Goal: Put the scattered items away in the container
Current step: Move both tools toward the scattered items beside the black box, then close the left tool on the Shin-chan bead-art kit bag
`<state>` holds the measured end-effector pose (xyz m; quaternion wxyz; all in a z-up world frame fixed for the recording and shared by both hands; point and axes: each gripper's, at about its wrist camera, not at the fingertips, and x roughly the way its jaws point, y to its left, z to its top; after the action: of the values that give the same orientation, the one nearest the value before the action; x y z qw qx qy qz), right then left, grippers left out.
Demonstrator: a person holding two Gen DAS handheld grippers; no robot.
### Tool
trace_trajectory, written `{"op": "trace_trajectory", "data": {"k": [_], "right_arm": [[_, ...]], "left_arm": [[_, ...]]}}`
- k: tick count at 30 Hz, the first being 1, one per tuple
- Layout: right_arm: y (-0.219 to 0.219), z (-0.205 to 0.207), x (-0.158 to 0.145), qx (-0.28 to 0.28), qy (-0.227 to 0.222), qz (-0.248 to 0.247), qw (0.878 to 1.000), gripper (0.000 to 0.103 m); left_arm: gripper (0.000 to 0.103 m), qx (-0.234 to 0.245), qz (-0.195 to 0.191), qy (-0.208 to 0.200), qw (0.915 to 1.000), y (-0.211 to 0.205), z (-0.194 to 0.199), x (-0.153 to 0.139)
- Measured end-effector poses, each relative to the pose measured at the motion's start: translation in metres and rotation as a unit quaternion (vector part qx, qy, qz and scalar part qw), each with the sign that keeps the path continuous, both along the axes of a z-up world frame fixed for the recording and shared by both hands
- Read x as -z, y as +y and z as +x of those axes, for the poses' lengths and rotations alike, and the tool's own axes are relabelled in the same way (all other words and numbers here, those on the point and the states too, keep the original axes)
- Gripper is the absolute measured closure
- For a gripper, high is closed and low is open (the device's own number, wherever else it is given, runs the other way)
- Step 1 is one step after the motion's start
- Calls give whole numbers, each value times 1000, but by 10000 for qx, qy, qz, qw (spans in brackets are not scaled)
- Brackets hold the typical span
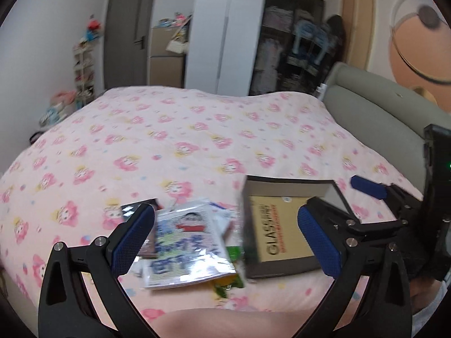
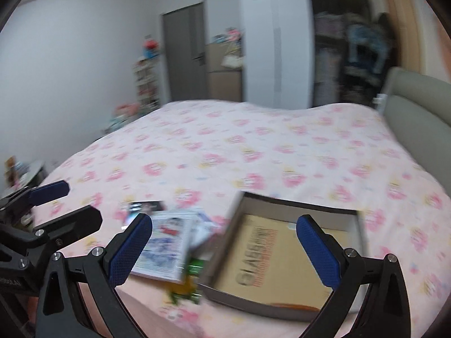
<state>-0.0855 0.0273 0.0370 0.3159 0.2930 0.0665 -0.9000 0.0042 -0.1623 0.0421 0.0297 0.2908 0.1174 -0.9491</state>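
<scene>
Inspection at this moment found the task barely begun, in my judgement. My left tongs (image 1: 225,236) stood wide apart and held nothing; my right tongs (image 2: 225,248) likewise stood wide apart and empty. The container, a shallow dark box (image 1: 329,190) lined with a tan printed card, lay just ahead of my right tongs and ahead-right of my left tongs; apart from that card I saw nothing inside it. The scattered items remained outside it, heaped just to its left: a clear cartoon-printed packet (image 1: 188,245) on top, between the fingers of my left tongs, a small dark card (image 1: 135,207) behind the left finger (image 1: 132,236), and a green wrapper (image 1: 234,278) poking out at the heap's near edge, touching or nearly touching the box wall. Blur prevented a full count of the pile. All of it appeared still to be moved. The surface was a bed (image 1: 197,129) under a pink floral cover, soft and slightly rumpled, with a grey padded headboard (image 1: 375,118) to the right. Beyond it stood a white wardrobe (image 1: 225,33), a grey door (image 1: 126,33) and cluttered shelving.
</scene>
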Motion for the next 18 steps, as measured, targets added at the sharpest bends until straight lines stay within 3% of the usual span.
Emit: {"op": "trace_trajectory", "data": {"k": [2, 5, 7, 10, 13, 15, 18], "right_arm": [[-24, 0, 13, -356, -180, -11, 9992, 4], [-49, 3, 45, -575, -523, 59, 9970, 8], [-65, 1, 68, -681, -788, 261, 9942, 14], [-82, -8, 88, -722, -937, 564, 9914, 22], [-95, -16, 99, -793, -1102, 747, 9879, 35], [-104, -19, 105, -851, -1154, 870, 9858, 51], [-117, -27, 120, -1019, -1467, 934, 9795, 59]], "left_arm": [[15, -157, 118, -120, 9997, -25, 7, 9], [17, -445, 327, -354, 9978, -52, 10, 30], [20, -594, 415, -556, 9958, -71, 11, 40], [32, -796, 559, -862, 9915, -97, 4, 63], [46, -921, 781, -1144, 9861, -123, -4, 88], [53, -959, 952, -1333, 9818, -138, -10, 105], [55, -848, 1237, -1651, 9748, -152, -21, 135]]}}
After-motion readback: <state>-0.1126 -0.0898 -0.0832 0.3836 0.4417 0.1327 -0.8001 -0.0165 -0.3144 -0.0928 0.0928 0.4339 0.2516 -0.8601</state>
